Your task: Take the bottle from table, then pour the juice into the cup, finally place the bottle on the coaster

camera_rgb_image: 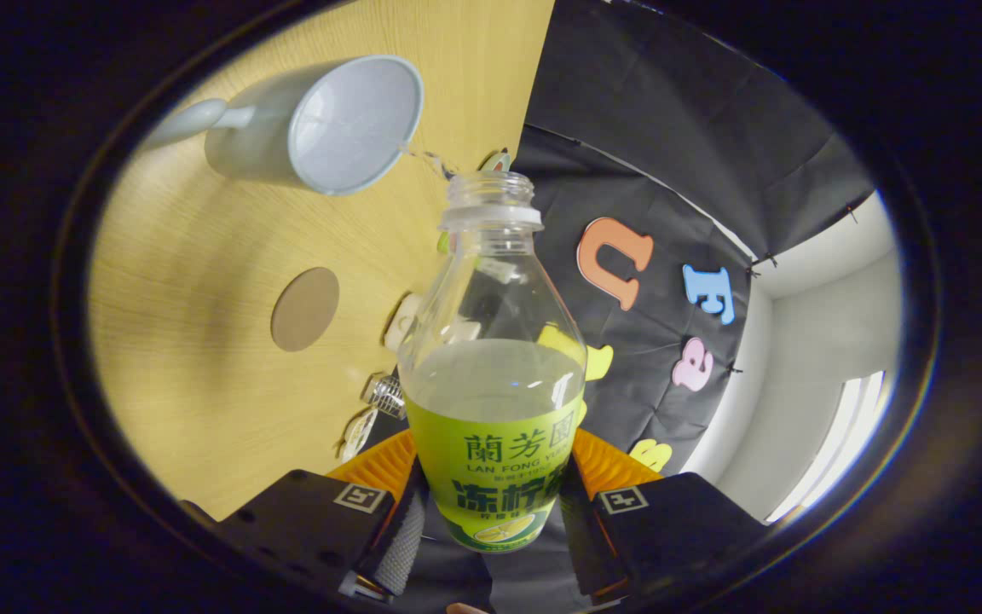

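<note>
My gripper (491, 503) is shut on a clear uncapped bottle (491, 367) with a green label, both fingers pressing on its lower body. The bottle is tilted, so the wooden table (201, 358) appears turned on its side. Pale liquid fills about half of the bottle. Its open neck points toward a light blue cup (329, 124) standing on the table just beyond it. A thin trickle of liquid (423, 158) runs between the bottle mouth and the cup's rim. A round brown coaster (305, 309) lies on the table, nearer to the fingers than the cup.
The table's far edge meets the black booth wall (670, 170) right behind the bottle. Small clips (384, 394) sit along that edge near the coaster. A white wall and a bright window (840, 426) lie beyond the cloth.
</note>
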